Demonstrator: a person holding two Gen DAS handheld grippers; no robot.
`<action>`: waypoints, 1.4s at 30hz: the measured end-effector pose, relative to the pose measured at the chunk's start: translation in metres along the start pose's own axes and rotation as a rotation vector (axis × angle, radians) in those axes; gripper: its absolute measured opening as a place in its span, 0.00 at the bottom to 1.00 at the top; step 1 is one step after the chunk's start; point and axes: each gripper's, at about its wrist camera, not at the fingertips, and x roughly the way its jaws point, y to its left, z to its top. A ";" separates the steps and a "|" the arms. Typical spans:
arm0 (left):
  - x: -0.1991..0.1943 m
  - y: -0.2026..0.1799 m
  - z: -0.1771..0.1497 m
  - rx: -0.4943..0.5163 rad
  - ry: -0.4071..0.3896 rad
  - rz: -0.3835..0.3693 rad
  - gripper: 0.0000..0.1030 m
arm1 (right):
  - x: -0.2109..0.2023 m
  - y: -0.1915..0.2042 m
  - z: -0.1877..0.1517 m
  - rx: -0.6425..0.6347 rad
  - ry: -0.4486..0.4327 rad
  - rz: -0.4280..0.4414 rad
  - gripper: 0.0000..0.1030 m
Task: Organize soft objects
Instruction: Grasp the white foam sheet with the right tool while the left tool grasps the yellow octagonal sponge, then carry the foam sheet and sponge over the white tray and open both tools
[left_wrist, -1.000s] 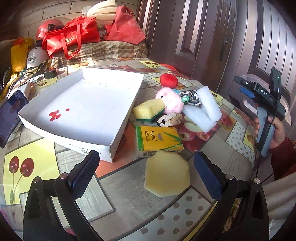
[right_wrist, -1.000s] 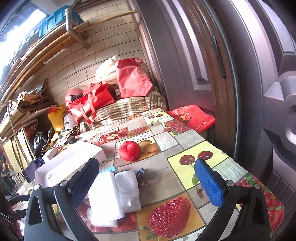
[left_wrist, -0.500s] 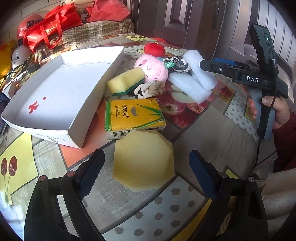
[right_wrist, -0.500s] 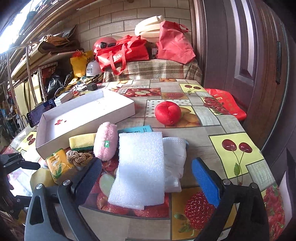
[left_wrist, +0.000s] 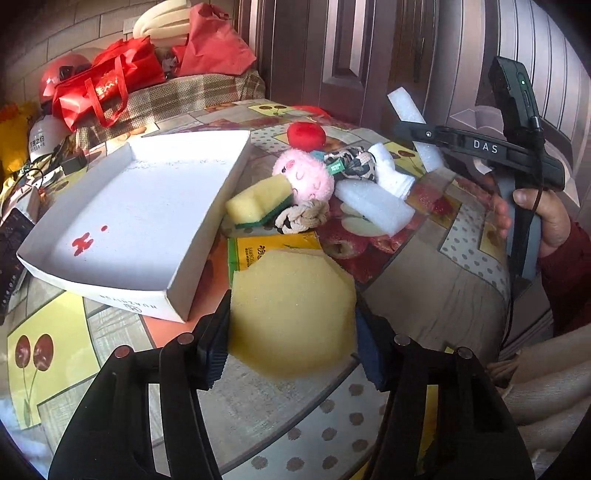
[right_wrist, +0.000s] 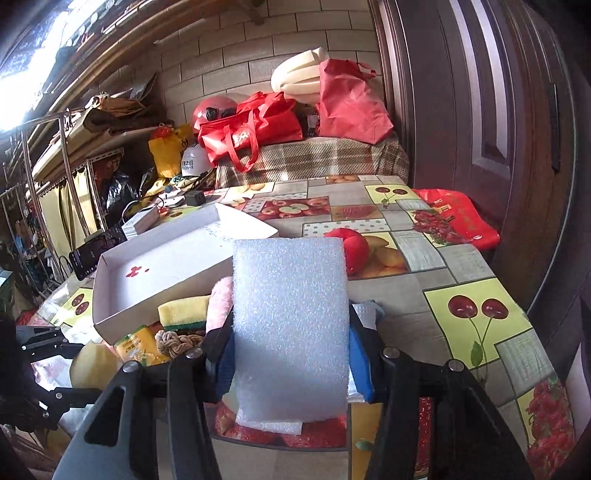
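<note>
My left gripper (left_wrist: 291, 321) has its jaws closing on a yellow hexagonal sponge (left_wrist: 291, 306), both pads against its sides, just off the near corner of the white box tray (left_wrist: 147, 192). My right gripper (right_wrist: 291, 332) is closing too, pads pressing a white foam sheet (right_wrist: 290, 314) that stands up between them; the left wrist view shows it held above the table (left_wrist: 404, 107). Between the grippers lie a pink plush (left_wrist: 306, 177), a yellow-green sponge (left_wrist: 258, 203), a rope knot (left_wrist: 301, 219), a tissue pack (left_wrist: 266, 249), a red ball (left_wrist: 306, 136) and another foam piece (left_wrist: 373, 205).
A leopard-print cloth (left_wrist: 351, 164) and a white cloth (left_wrist: 391, 173) lie by the plush. Red bags (right_wrist: 251, 133) and a helmet (right_wrist: 214, 110) sit on a plaid cover behind the table. A phone (right_wrist: 92, 251) is at the left, a dark door (right_wrist: 480, 110) at the right.
Both pairs of jaws closed from wide open. The left took hold of the yellow sponge. The right swung towards the pile, gripped the white foam sheet and raised it.
</note>
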 end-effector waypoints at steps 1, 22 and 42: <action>-0.010 0.009 0.003 -0.029 -0.067 0.025 0.57 | -0.008 0.001 0.003 -0.003 -0.047 -0.007 0.50; -0.035 0.110 0.002 -0.265 -0.383 0.485 0.58 | 0.005 0.035 -0.007 -0.031 -0.227 -0.031 0.50; -0.012 0.141 0.022 -0.278 -0.404 0.520 0.58 | 0.054 0.112 -0.001 -0.075 -0.126 0.182 0.50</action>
